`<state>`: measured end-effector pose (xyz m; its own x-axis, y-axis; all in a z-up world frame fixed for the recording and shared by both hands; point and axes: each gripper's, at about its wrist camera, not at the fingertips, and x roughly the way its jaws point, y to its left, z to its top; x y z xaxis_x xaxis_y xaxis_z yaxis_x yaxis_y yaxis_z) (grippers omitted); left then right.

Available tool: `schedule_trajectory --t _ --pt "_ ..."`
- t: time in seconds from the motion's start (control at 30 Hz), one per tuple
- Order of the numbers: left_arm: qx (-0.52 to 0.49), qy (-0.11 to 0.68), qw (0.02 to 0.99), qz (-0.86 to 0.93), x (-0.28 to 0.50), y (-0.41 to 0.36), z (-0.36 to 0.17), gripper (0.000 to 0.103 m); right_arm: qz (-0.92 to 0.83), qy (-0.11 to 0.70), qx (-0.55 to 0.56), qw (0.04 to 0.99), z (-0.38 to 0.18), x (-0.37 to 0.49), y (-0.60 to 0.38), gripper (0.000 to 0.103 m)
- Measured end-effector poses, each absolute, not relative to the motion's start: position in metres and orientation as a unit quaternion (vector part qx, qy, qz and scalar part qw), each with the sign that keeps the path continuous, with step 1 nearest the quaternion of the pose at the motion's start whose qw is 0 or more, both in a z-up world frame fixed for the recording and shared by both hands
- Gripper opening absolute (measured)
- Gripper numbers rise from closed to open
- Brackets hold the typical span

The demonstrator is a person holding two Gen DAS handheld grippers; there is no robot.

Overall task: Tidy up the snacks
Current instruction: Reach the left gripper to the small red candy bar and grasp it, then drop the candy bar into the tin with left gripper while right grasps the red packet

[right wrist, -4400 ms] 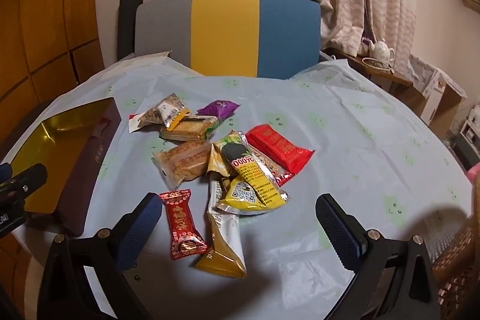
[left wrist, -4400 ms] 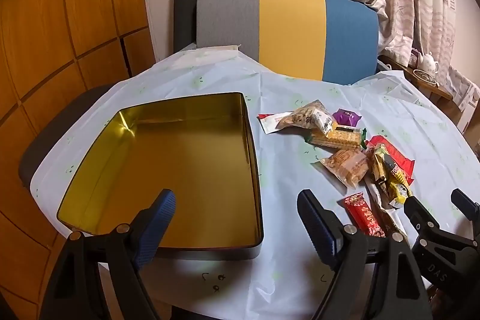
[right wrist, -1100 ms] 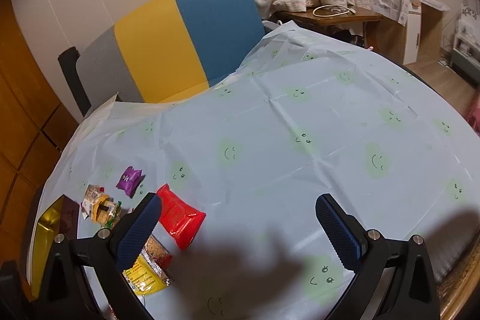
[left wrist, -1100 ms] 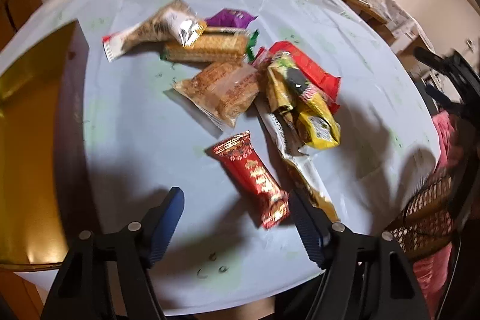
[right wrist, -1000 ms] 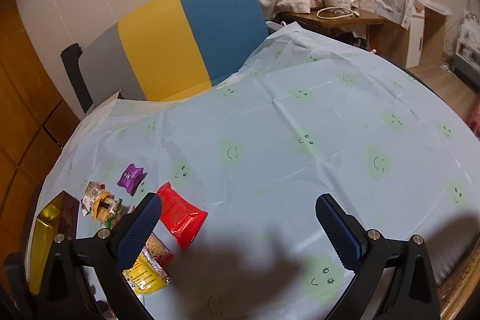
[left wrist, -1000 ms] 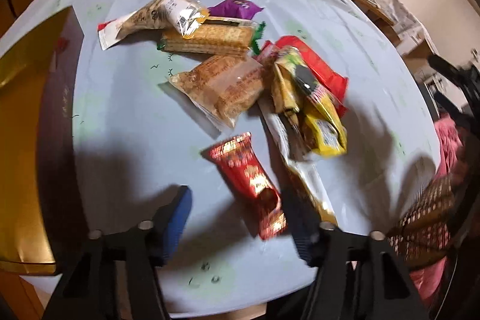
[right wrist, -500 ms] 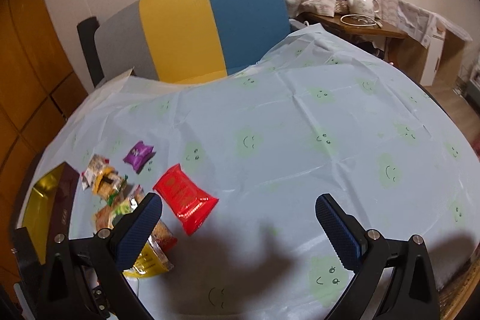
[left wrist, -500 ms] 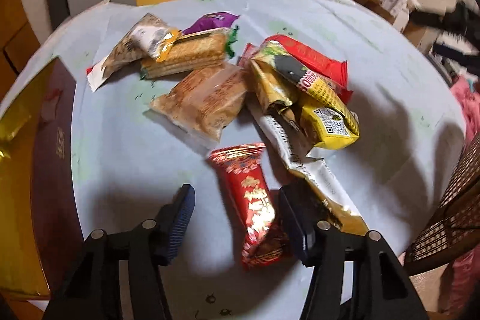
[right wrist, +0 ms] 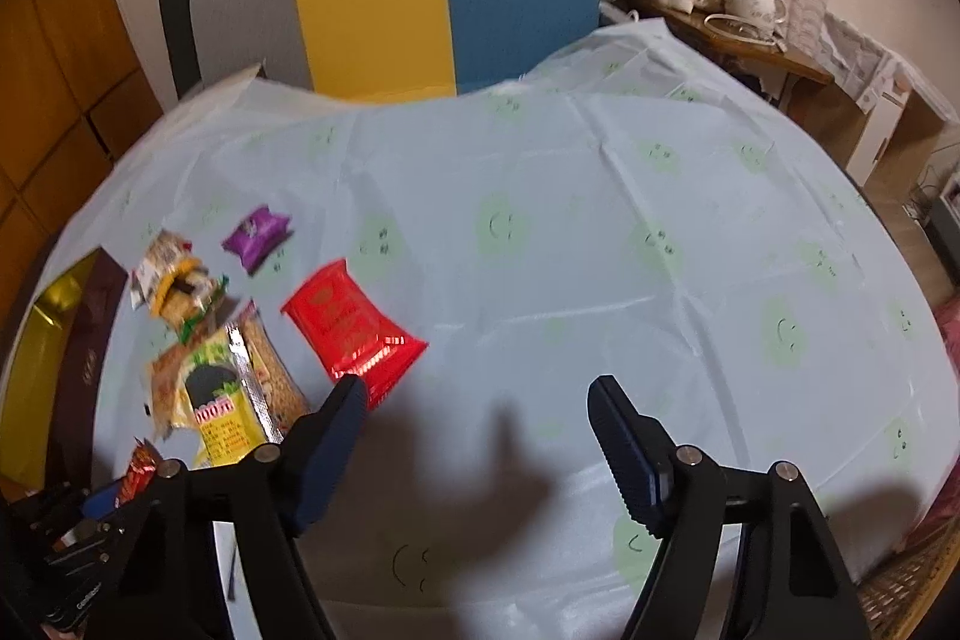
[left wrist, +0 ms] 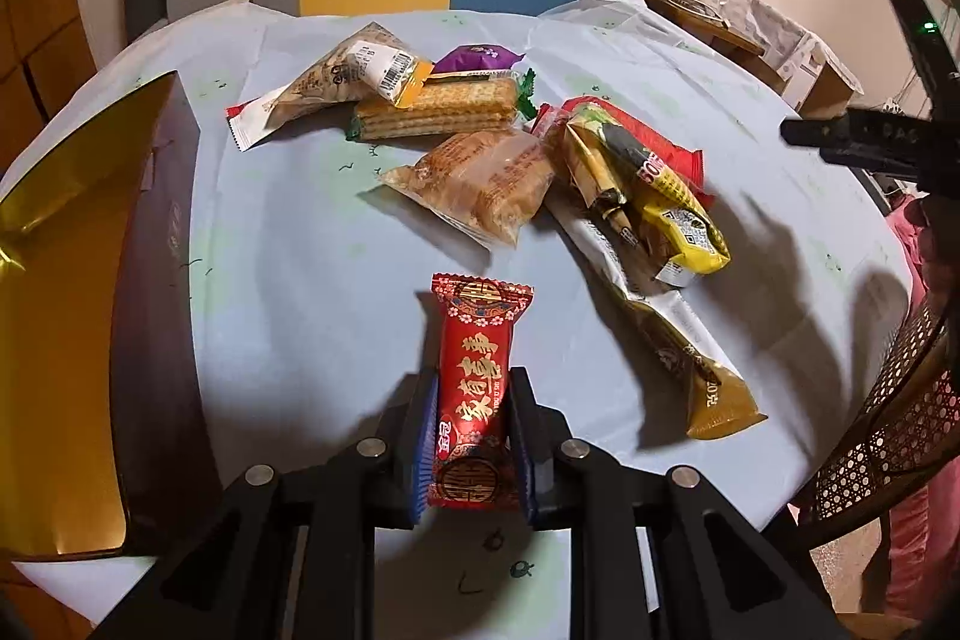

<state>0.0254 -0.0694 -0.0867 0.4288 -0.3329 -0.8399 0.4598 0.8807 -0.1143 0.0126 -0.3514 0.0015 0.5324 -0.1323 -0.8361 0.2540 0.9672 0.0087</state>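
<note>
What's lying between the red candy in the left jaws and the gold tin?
Nothing: in the left wrist view only bare tablecloth separates the red candy, clamped in the left gripper, from the gold tin.

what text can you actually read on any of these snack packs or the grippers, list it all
"DAS": on the right gripper, partly cut off.
"000": on the yellow packet, first characters unclear.
"20": on the long gold sachet, rest too small.
Gold Chinese characters: on the red candy clamped in the left gripper; too stylised to transcribe safely.
Barcode and QR labels, the flat red packet, the tin: unreadable.
</note>
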Motion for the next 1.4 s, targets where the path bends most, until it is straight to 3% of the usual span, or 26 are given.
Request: schedule_trajectory --t 0.07,0.1,0.43,0.5,0.6,0.83,1.1,1.4 --pt "0.058 0.482 0.842 -0.237 0.026 -0.066 -0.086 0.022 -0.102 0.492 0.057 0.863 -0.006 0.019 -0.347 0.061" --pt "0.056 0.481 0.842 -0.239 0.028 -0.067 -0.086 0.022 -0.093 0.502 0.059 0.858 -0.008 0.023 -0.344 0.06" --pt "0.053 0.473 0.844 -0.247 0.026 -0.067 -0.092 0.022 -0.007 0.562 0.01 0.827 -0.046 0.099 -0.296 0.06" --pt "0.053 0.472 0.843 -0.251 0.025 -0.066 -0.091 0.022 0.008 0.575 0.006 0.818 -0.055 0.112 -0.291 0.067" --pt "0.048 0.473 0.841 -0.259 0.026 -0.063 -0.088 0.022 -0.002 0.592 -0.021 0.806 -0.073 0.129 -0.288 0.067" --pt "-0.036 0.426 0.857 -0.286 0.03 -0.022 -0.028 0.022 0.013 0.568 -0.015 0.822 -0.083 0.119 -0.295 0.064" --pt "-0.142 0.441 0.874 -0.147 0.099 0.068 -0.002 0.022 0.02 0.555 -0.025 0.831 -0.085 0.103 -0.297 0.064" --pt "-0.108 0.504 0.855 -0.061 0.182 0.08 -0.045 0.022 0.022 0.55 -0.032 0.835 -0.084 0.087 -0.298 0.063"
